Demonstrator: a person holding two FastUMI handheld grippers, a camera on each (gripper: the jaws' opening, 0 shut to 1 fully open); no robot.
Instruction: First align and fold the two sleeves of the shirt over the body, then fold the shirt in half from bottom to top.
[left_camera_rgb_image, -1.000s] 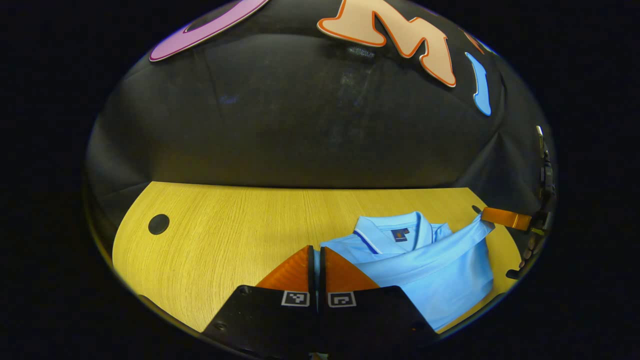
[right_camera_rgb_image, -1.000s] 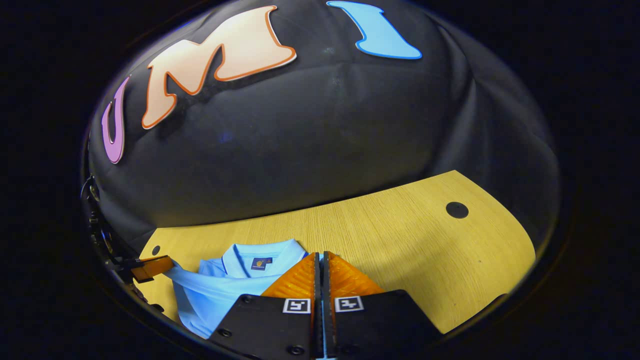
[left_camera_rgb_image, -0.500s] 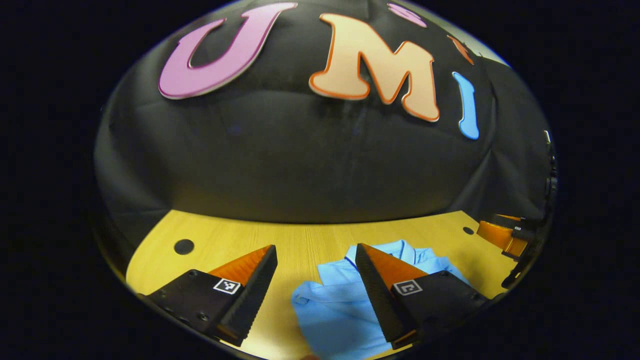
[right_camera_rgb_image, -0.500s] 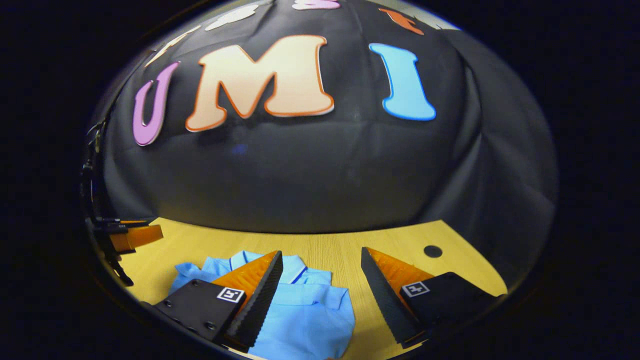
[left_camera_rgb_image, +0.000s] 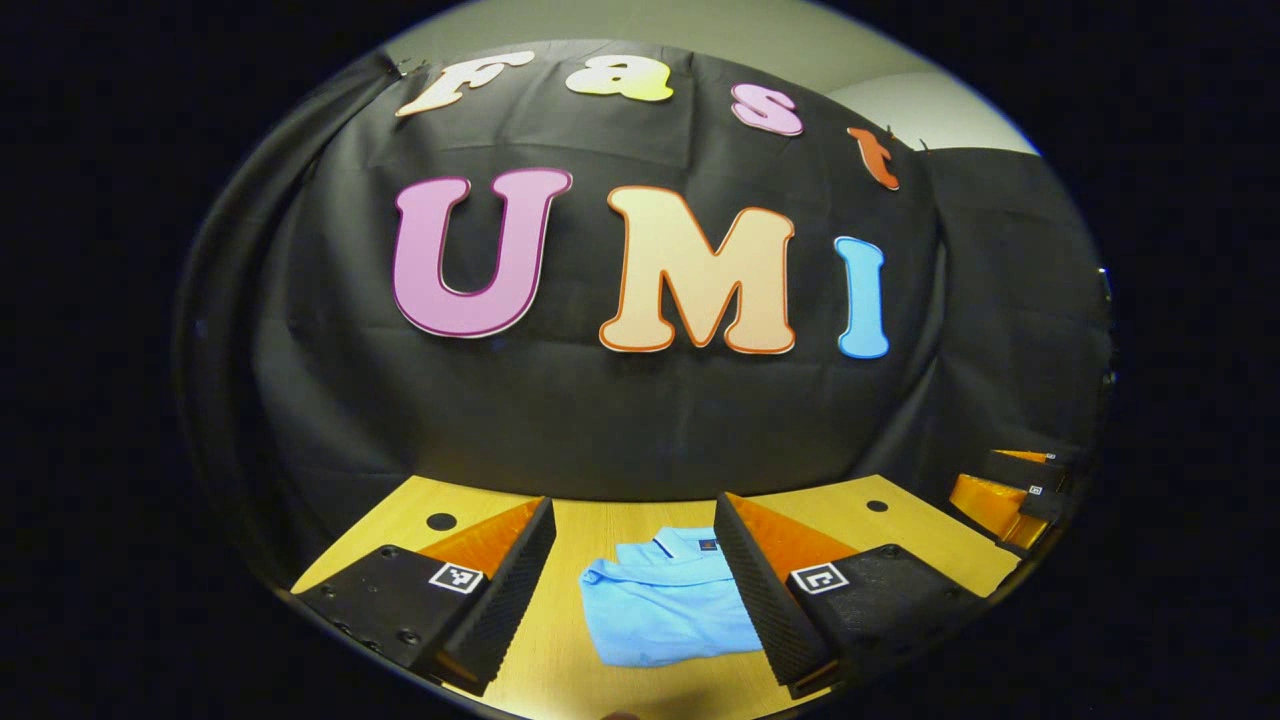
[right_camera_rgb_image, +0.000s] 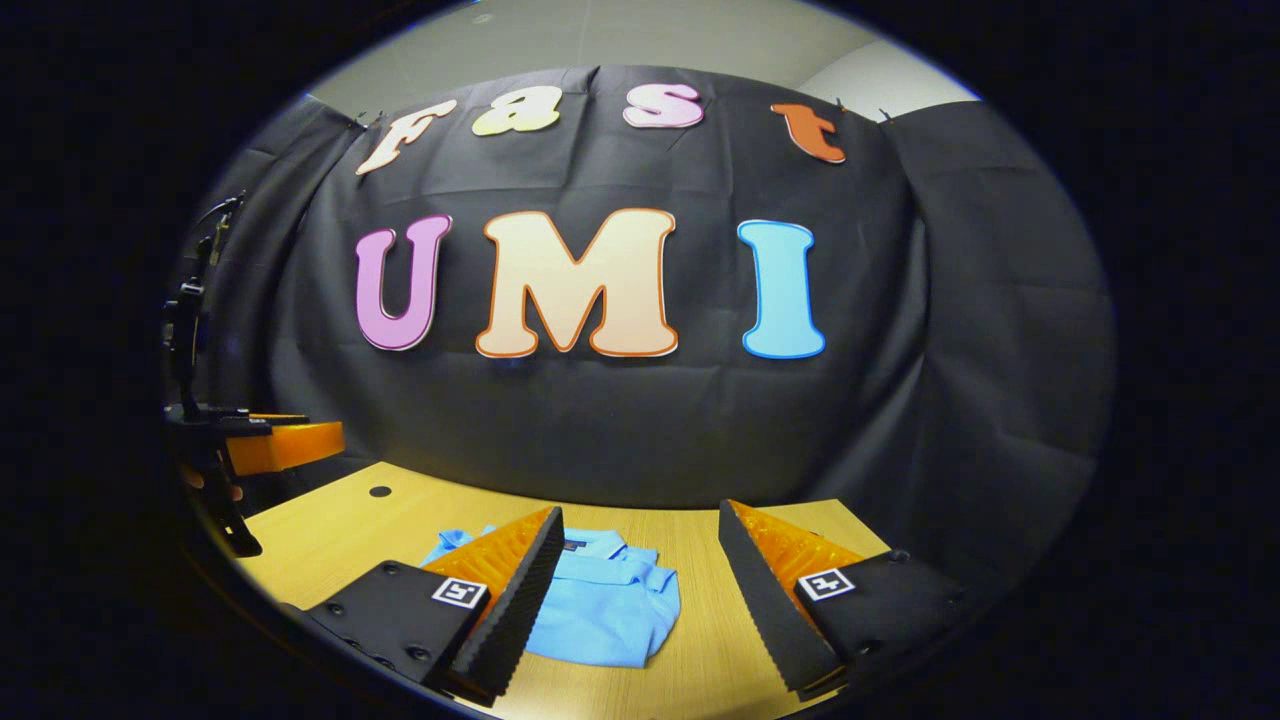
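The light blue polo shirt (left_camera_rgb_image: 665, 605) lies folded into a compact rectangle on the wooden table (left_camera_rgb_image: 840, 500), collar at the far end. My left gripper (left_camera_rgb_image: 633, 500) hovers open above it, fingers spread wide to either side, touching nothing. In the right gripper view the same shirt (right_camera_rgb_image: 610, 605) rests below and left of centre, partly behind one finger. My right gripper (right_camera_rgb_image: 641, 508) is also open and holds nothing. The right gripper (left_camera_rgb_image: 985, 480) shows at the far right of the left gripper view. The left gripper (right_camera_rgb_image: 310, 430), held by a hand (right_camera_rgb_image: 210, 485), shows at the far left of the right gripper view.
The black cloth wall stands right behind the table's (right_camera_rgb_image: 330, 530) far edge. Round cable holes sit near the back corners: one hole (left_camera_rgb_image: 441, 521) on the left, another hole (left_camera_rgb_image: 877, 506) on the right. Bare wood surrounds the shirt.
Both grippers were shut on the shirt's edge a second ago. They opened, let it go, and have risen and drawn back. The shirt now lies folded below them.
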